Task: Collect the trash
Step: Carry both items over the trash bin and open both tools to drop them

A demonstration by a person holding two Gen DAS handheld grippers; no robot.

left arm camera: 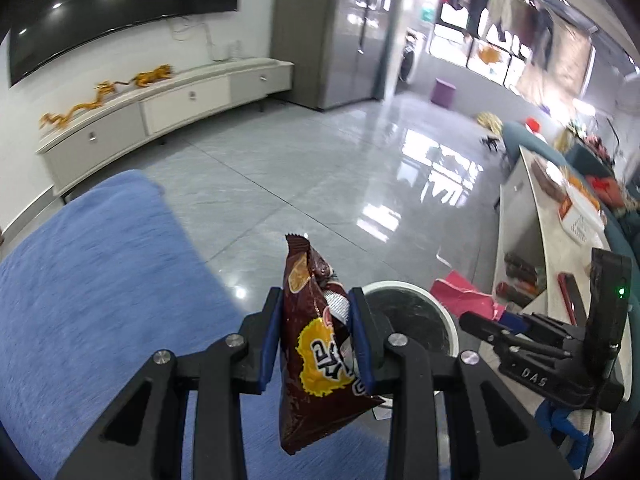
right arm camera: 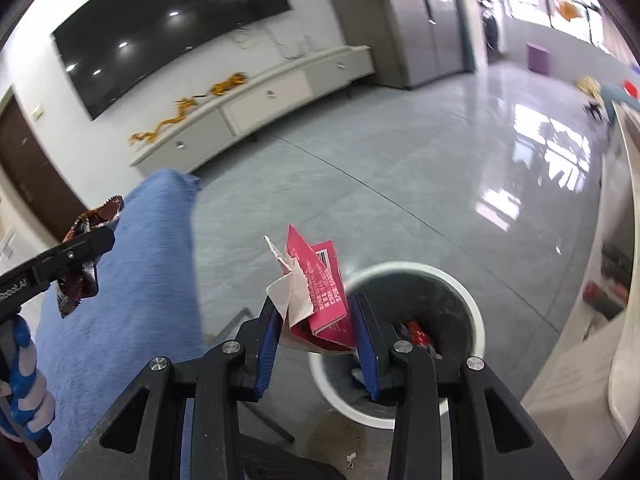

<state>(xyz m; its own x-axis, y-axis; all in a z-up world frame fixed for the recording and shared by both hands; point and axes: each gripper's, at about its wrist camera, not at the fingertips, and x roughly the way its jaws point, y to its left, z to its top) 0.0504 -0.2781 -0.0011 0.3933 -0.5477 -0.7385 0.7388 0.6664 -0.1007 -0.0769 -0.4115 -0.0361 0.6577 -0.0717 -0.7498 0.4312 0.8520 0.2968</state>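
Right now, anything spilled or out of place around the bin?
Small white scrap lies on the floor beside the white bin, outside it, on a brownish stain. Both held wrappers are clear of the floor.

Pink carton [right arm camera: 326, 296] in right claw [right arm camera: 316, 320]

Glossy foil wrapper [left arm camera: 316, 344], polished floor tiles [left arm camera: 320, 184]

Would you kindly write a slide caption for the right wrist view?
Right gripper clamps a torn pink paper packet beside the round white-rimmed trash bin on the grey tiled floor.
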